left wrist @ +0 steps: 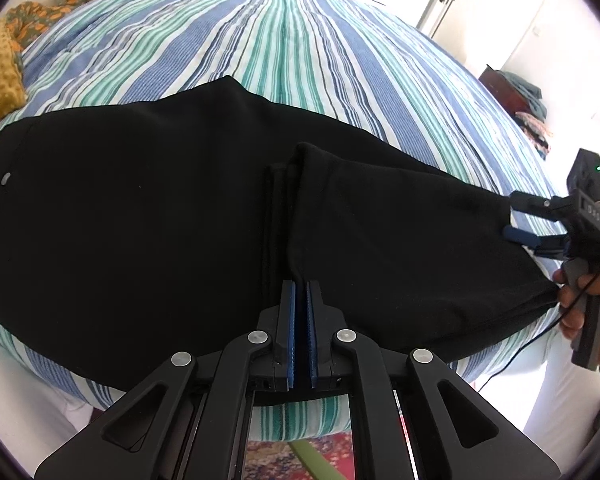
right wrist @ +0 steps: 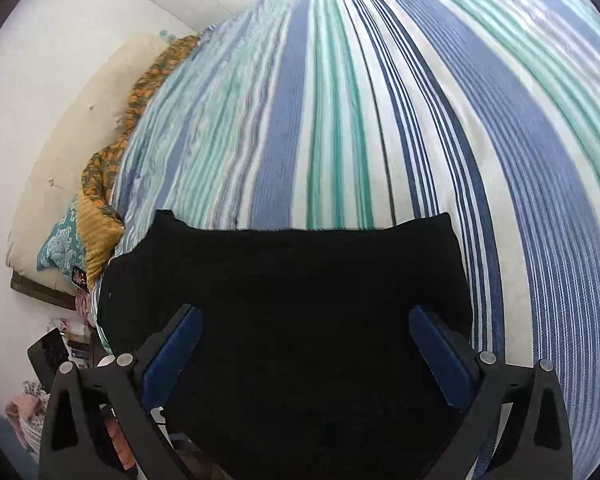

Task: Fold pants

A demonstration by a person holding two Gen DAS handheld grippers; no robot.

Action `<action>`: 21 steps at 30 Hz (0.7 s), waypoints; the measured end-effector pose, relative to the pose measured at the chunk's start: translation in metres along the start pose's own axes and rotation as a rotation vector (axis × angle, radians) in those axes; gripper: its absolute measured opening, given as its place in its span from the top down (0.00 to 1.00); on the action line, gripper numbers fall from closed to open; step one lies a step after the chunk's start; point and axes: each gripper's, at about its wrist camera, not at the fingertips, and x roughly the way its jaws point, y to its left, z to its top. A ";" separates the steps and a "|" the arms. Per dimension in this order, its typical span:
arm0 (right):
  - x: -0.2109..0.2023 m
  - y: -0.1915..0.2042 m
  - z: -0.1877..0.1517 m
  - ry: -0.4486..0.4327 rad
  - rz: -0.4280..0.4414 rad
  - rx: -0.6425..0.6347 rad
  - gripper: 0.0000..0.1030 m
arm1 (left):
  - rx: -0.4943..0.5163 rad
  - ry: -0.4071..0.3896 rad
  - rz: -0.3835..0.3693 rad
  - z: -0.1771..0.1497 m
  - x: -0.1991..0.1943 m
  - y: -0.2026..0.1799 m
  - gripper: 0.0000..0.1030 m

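Note:
Black pants lie across the striped bed, waist with a metal button at the left. My left gripper is shut on a raised fold of the pants near the front edge. My right gripper shows at the right in the left wrist view, jaws apart at the leg end of the pants. In the right wrist view the pants fill the space between the blue pads of my open right gripper.
The striped blue, teal and white bedspread covers the bed. Yellow and orange patterned pillows lie at the far left. A door and a clothes pile are at the right. A patterned rug lies below the bed edge.

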 end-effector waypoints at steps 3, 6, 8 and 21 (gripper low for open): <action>-0.018 0.015 -0.001 -0.050 -0.025 -0.028 0.01 | -0.002 0.001 0.000 -0.001 0.000 0.000 0.96; -0.048 0.038 -0.013 -0.109 0.021 -0.083 0.01 | -0.003 0.001 0.000 0.000 0.001 0.000 0.96; -0.064 0.052 -0.029 -0.134 0.047 -0.134 0.01 | -0.003 0.000 0.000 0.000 0.001 0.000 0.96; -0.028 0.038 -0.085 -0.099 -0.012 -0.137 0.00 | -0.010 0.004 -0.008 0.002 0.004 0.003 0.95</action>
